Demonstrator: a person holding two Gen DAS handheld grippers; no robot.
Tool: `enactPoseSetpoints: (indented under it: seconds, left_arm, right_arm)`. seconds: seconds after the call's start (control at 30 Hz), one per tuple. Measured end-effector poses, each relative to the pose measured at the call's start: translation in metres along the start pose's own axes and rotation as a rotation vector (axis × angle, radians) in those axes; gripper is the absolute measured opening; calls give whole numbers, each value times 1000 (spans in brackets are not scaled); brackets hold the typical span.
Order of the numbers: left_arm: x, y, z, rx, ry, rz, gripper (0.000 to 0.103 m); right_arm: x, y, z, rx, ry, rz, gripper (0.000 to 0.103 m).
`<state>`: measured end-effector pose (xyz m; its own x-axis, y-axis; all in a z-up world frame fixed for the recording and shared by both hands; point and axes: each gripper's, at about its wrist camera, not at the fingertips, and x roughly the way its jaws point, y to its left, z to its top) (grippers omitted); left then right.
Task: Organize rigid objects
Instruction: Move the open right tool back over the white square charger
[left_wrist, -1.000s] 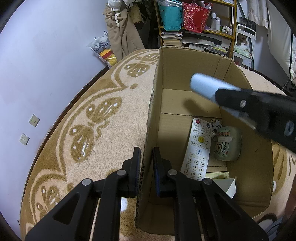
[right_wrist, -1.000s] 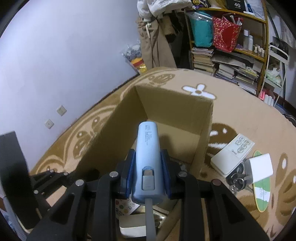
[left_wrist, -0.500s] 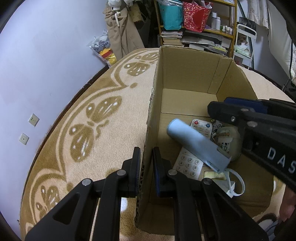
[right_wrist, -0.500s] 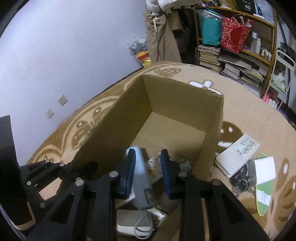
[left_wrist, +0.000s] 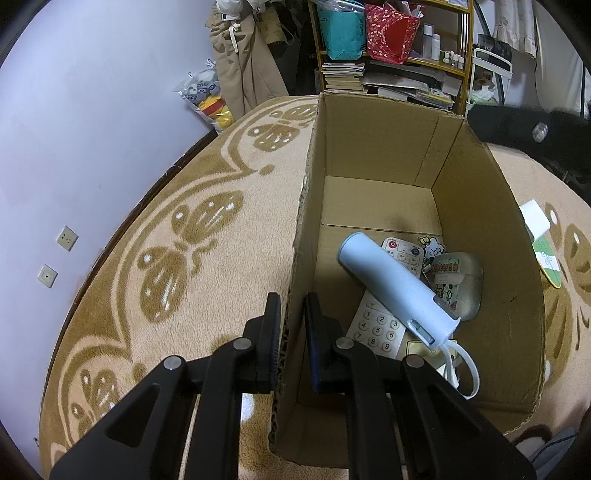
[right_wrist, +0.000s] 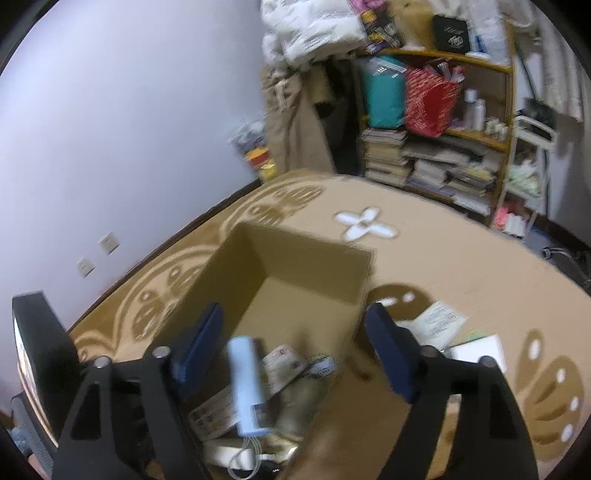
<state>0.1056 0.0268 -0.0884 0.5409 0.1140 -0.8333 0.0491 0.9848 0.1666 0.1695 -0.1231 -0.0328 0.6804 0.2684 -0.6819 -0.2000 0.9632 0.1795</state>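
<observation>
Right wrist blurred, box (right_wrist: 317, 258) contents (right_wrist: 245, 384) indistinct

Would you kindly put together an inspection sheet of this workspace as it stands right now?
Surface: tan patterned rug on the floor.
Job's things: open cardboard box holds a light blue cylindrical device lying across a white remote, beside a greenish case.
Clutter: another white remote and a white box on the rug outside the box.
Grippers: left gripper clamps the box's left wall; right gripper is open and empty above the box.
Cables: white cord trailing from the blue device.
Surroundings: lilac wall with sockets, loaded bookshelf, hanging coat.
</observation>
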Motion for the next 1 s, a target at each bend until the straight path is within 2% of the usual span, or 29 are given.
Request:
enactPoseSetpoints:
  seconds: [0.07, 0.27, 0.4, 0.57, 1.0]
  left_arm:
    - [-1, 0, 0, 0, 0, 0, 12]
    - [-1, 0, 0, -1, 0, 0, 12]
    - [0, 0, 0, 0, 0, -1, 12]
    - [0, 0, 0, -1, 0, -1, 12]
    - [-1, -1, -1, -1, 3, -1, 13]
  right_arm:
    - [-3, -11, 3, 20, -21, -35, 94]
    - [-2, -52, 5, 99, -35, -178, 103]
    - [2, -82, 3, 159, -34, -240, 103]
    - [15, -116, -13, 227, 18, -301, 103]
    - [54, -150, -46, 257, 143, -343, 103]
